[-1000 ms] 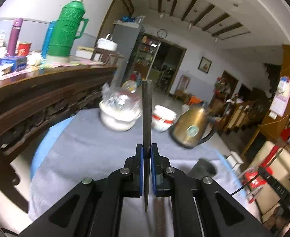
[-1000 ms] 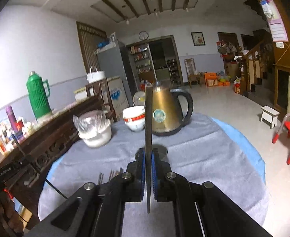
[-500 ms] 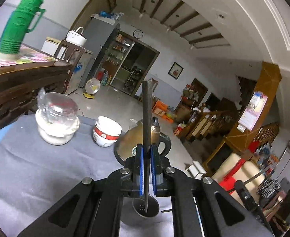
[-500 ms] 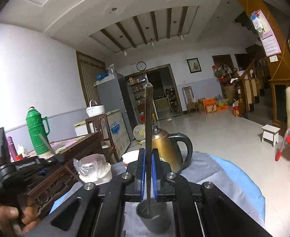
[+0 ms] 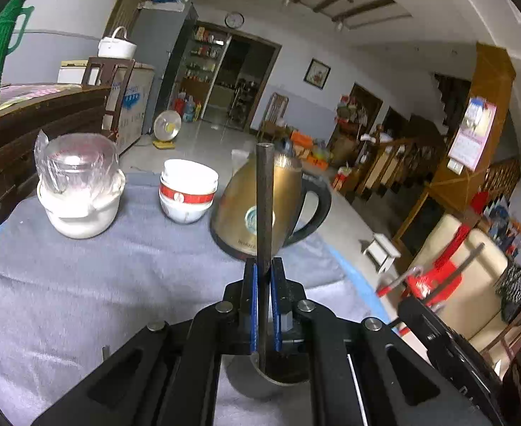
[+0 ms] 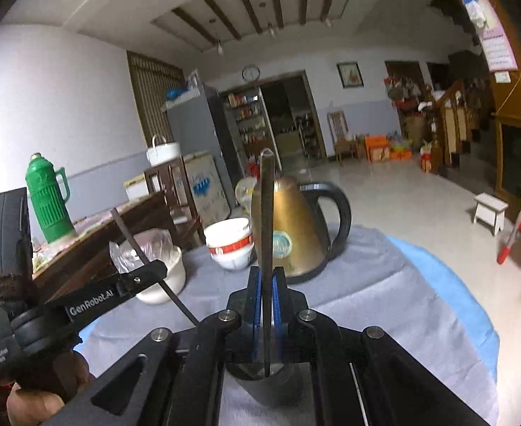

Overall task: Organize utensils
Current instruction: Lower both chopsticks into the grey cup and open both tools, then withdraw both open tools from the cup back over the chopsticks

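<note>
My left gripper (image 5: 264,266) is shut on a dark metal chopstick (image 5: 264,195) that stands upright. Its lower end hangs over the mouth of a grey metal cup (image 5: 281,376) on the grey tablecloth. My right gripper (image 6: 265,269) is shut on a second dark chopstick (image 6: 266,206), also upright, with its lower tip at the rim of the same cup (image 6: 274,387). In the right wrist view the left gripper (image 6: 153,269) comes in from the left, its chopstick (image 6: 136,245) slanting down toward the cup. Only the cup's rim shows behind the jaws.
Behind the cup stand a brass kettle (image 5: 260,206), stacked red-banded white bowls (image 5: 188,191) and a plastic-covered white pot (image 5: 79,191). The round table (image 6: 384,284) has a blue edge on the right. A wooden sideboard (image 6: 93,234) with a green thermos (image 6: 47,202) stands left.
Both grippers have moved in over the cup, which now sits right under their fingers. The left gripper swung right and came into the right wrist view. Both still grip their chopsticks.
</note>
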Demonstrator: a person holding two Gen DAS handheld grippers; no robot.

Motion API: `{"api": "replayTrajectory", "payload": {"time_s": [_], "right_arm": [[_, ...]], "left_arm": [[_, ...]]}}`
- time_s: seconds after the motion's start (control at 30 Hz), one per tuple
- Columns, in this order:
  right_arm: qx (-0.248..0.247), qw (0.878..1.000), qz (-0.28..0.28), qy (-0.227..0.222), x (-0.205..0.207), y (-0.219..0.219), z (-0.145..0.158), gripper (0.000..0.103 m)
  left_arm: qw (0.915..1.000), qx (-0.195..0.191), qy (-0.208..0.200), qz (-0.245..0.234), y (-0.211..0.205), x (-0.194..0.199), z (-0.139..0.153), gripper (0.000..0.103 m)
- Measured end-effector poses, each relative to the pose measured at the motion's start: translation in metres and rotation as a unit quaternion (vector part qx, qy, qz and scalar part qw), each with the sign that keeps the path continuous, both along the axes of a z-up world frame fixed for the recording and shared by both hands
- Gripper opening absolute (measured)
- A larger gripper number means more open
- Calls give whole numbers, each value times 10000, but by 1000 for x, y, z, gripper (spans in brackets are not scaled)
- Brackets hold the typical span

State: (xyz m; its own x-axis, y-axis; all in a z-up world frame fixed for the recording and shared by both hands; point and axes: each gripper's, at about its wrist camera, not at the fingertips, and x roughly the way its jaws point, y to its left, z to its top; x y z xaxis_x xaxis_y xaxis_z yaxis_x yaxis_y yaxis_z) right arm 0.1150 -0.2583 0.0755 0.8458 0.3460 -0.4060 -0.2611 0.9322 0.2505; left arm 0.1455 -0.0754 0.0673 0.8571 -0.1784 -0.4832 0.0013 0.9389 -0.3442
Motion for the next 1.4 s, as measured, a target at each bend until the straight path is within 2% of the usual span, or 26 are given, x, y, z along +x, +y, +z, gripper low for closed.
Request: {"api": "replayTrajectory", "payload": {"time_s": [0.07, 0.13, 0.17, 0.2, 0.27, 0.3, 0.33, 0.43, 0.5, 0.6, 0.73, 0.8, 0.87, 0.97, 1.1, 1.27, 1.4], "right_arm": [[-74, 9996, 77, 263, 7, 4, -7, 7], [-172, 9989, 97, 416, 9, 6, -10, 9], [-232, 9988, 56, 436, 8, 5, -10, 9], [-252, 9988, 9, 412, 5, 4, -8, 11], [-268, 9989, -106, 356, -2, 1, -4, 32], [-232, 9991, -164, 329, -7, -2, -1, 65], [-141, 9994, -219, 226, -16, -7, 2, 81], [-35, 9993, -384, 26, -40, -15, 11, 80], [130, 9992, -371, 40, -59, -20, 9, 80], [104, 9994, -237, 246, -79, -16, -6, 80], [-20, 9944, 146, 1042, -93, 5, -53, 80], [-76, 9866, 423, 1577, -93, 20, -80, 80], [-204, 9764, 727, 2022, -95, 39, -102, 79], [-369, 9716, 993, 2114, -102, 58, -113, 79], [-560, 9686, 1135, 2142, -105, 71, -118, 79], [-975, 9668, 1074, 2104, -102, 94, -117, 79], [-1083, 9688, 994, 1998, -93, 110, -109, 79]], "left_arm": [[9998, -1, 175, 14, 2, 1, -1, 16], [9998, -9, 204, 67, 8, -6, 2, 38], [9998, -2, 158, 117, 12, -13, 6, 55], [9998, 1, 80, 168, 16, -19, 9, 64], [9995, 53, -117, 305, 28, -40, 18, 70], [9992, 59, -165, 347, 35, -47, 20, 72], [9988, 50, -229, 427, 45, -60, 23, 72], [9961, 72, -379, 790, 77, -96, 22, 80], [9937, 117, -331, 1067, 98, -117, 12, 83], [9894, 138, 105, 1444, 129, -144, -21, 83], [9790, 32, 1052, 1746, 159, -167, -84, 83], [9737, 14, 1371, 1822, 164, -177, -106, 83], [9716, 12, 1524, 1810, 165, -186, -120, 83], [9723, 42, 1566, 1735, 162, -191, -128, 83], [9774, 162, 1437, 1543, 149, -195, -129, 83], [9844, 246, 1171, 1287, 143, -196, -127, 83], [9880, 166, 1068, 1103, 147, -198, -130, 83]]}}
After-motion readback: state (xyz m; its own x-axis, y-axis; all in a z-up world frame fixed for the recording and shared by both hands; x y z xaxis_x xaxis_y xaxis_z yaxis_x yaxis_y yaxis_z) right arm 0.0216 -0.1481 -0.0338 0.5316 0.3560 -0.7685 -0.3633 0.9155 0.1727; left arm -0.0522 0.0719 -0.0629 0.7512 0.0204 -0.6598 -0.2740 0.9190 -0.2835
